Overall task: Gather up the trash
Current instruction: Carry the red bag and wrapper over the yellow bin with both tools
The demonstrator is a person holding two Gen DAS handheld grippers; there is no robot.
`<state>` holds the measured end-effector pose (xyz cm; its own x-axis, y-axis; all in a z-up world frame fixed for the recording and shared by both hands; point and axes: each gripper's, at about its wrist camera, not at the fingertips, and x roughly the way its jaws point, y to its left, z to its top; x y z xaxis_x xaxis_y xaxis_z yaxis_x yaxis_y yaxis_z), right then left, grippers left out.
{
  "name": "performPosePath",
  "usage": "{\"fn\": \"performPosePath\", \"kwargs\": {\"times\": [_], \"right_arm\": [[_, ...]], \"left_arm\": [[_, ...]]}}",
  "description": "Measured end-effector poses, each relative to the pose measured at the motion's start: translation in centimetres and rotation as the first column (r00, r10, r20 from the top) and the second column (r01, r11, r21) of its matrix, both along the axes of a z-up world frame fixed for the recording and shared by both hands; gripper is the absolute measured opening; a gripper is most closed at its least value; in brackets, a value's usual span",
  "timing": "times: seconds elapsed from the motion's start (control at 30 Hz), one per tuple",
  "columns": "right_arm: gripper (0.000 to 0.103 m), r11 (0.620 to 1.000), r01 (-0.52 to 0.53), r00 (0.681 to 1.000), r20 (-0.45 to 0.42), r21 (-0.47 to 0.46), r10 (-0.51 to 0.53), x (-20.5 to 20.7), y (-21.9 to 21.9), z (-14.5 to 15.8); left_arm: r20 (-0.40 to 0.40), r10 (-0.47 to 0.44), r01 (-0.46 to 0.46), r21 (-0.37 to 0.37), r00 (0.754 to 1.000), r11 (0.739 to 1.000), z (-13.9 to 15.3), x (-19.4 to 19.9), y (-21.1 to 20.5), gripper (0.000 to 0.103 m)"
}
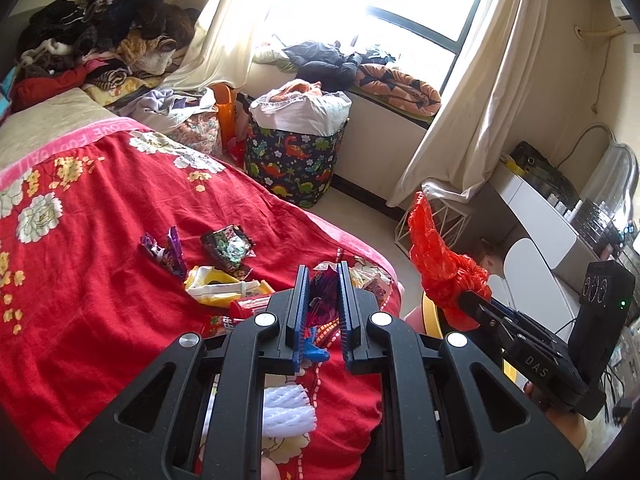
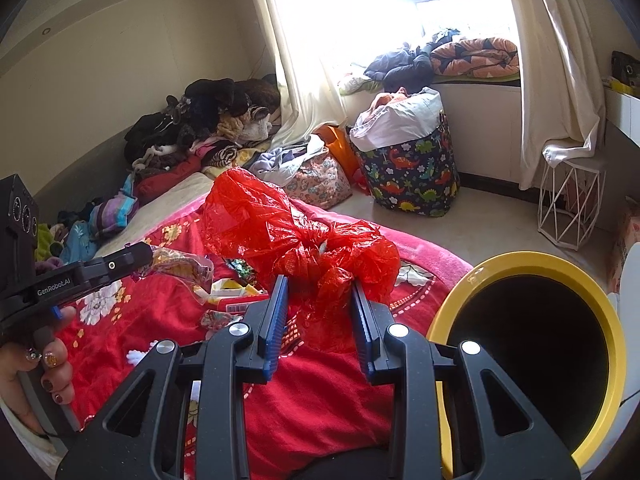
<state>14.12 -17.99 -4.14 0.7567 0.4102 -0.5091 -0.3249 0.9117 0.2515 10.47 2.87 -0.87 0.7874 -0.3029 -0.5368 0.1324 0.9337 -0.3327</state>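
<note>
The left tool (image 1: 324,276) is closed down to a narrow gap and grips a crinkled snack wrapper (image 2: 182,266); in the right wrist view the wrapper hangs from its tip above the bed. The right tool (image 2: 320,292) stands partly closed, its blue pads pressed against a bunched red plastic bag (image 2: 296,236). The bag billows up and forward from the jaws and is clear of the bedding.

The bed (image 1: 100,300) carries a red floral blanket. More trash lies on the blanket near the foot-end corner:
- a purple wrapper (image 1: 168,250), farthest from the edge;
- a dark foil wrapper (image 1: 230,250), just beside it;
- a yellow packet (image 1: 216,284), nearer the edge and touching the dark foil wrapper;
- a red packet (image 1: 250,306), just beside the yellow packet;
- a white foam net sleeve (image 1: 288,412), nearest the left wrist camera.

A yellow-rimmed bin (image 2: 532,264) stands on the floor just beside the foot corner of the bed, its dark mouth facing the right tool. A dinosaur-print hamper (image 2: 412,172) full of laundry stands by the window wall, well apart from the trash. A heap of clothes (image 1: 100,36) lies at the far head end of the bed. A hand (image 2: 36,376) with painted nails holds the left tool's handle.
</note>
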Motion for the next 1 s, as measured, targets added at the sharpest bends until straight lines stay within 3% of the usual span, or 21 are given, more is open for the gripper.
{"fn": "performPosePath", "kwargs": {"times": [1.0], "right_arm": [[0.029, 0.995, 0.092, 0.996, 0.012, 0.039, -0.093, -1.9, -3.2, 0.9]], "left_arm": [[0.008, -0.107, 0.106, 0.028, 0.994, 0.994, 0.2, 0.4, -5.3, 0.009]]}}
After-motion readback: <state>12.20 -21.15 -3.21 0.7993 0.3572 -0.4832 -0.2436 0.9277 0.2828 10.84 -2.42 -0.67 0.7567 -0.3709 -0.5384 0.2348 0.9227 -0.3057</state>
